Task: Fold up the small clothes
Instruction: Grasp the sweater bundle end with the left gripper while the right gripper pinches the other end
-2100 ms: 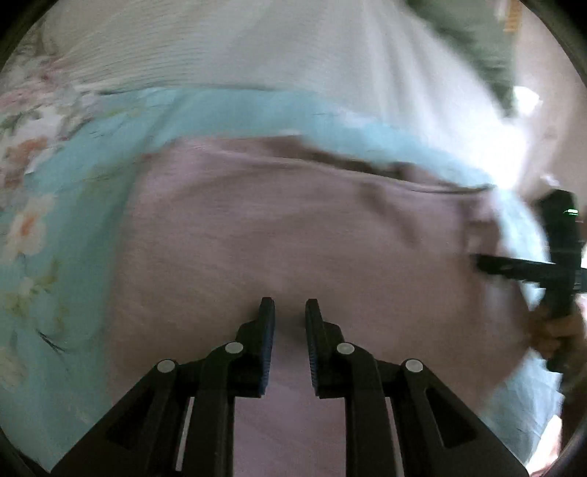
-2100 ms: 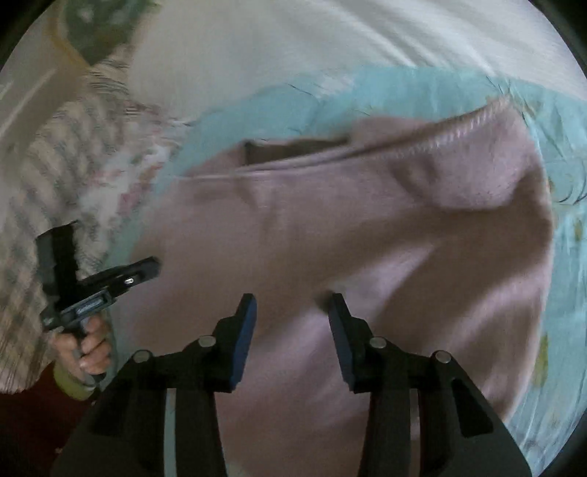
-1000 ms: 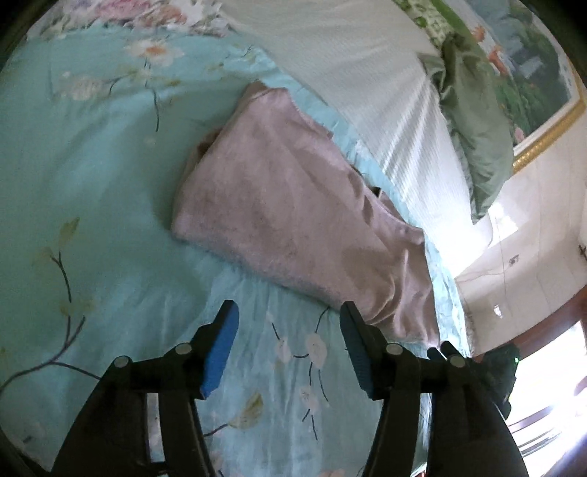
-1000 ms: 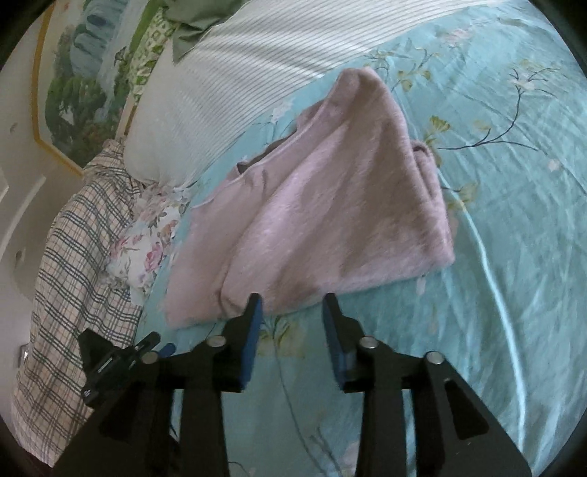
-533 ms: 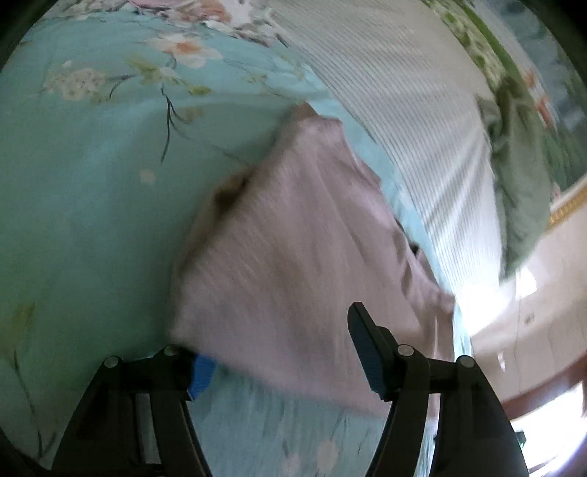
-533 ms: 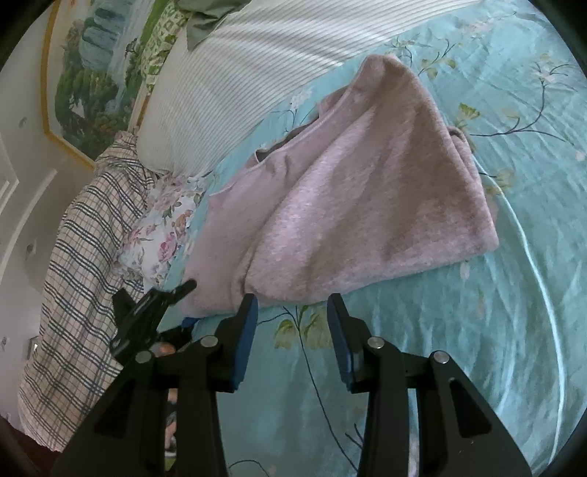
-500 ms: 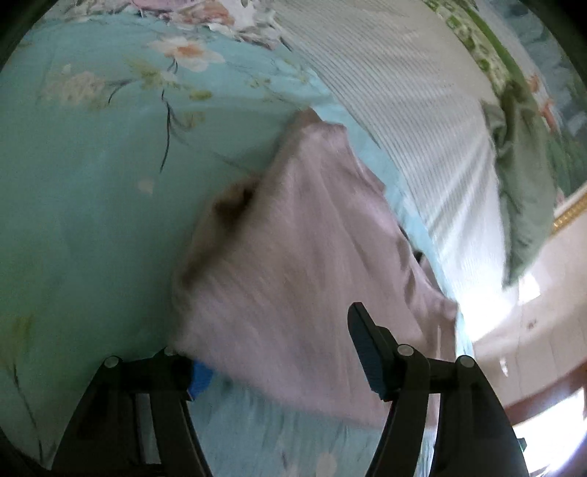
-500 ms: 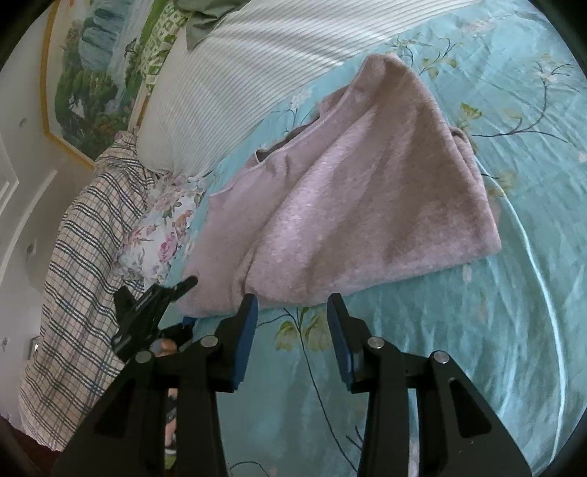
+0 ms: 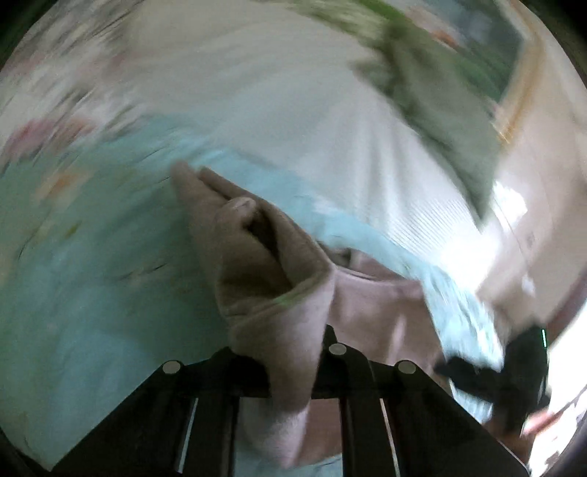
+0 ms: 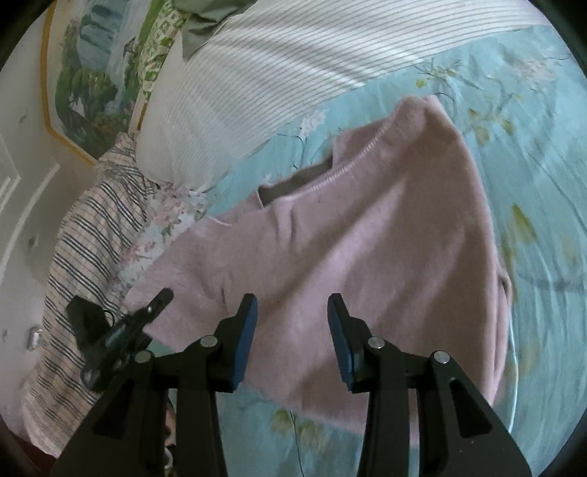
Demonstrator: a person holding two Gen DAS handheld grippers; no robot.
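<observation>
A pink knit sweater point(image 10: 367, 227) lies spread on the teal floral bedsheet point(image 10: 543, 154). In the blurred left wrist view a bunched fold of the sweater point(image 9: 264, 264) rises between the fingers of my left gripper point(image 9: 293, 341). Its jaws are closing with the cloth pinched between them, and the cloth hides the pads. The left gripper point(image 10: 157, 301) also shows at the sweater's left corner in the right wrist view. My right gripper point(image 10: 291, 312) hovers over the sweater's near edge, open, its blue pads holding nothing. The right gripper point(image 9: 513, 370) appears dark at the lower right of the left wrist view.
A white striped pillow point(image 10: 293, 62) lies beyond the sweater, with a green cloth point(image 10: 205, 22) behind it. A plaid blanket point(image 10: 84, 235) and a floral pillow point(image 10: 165, 227) sit at the left. A framed landscape painting point(image 10: 91, 73) hangs on the wall.
The left gripper went from open at the sweater's edge to closed on a fold, then rose with it. The right gripper moved forward over the sweater's near edge.
</observation>
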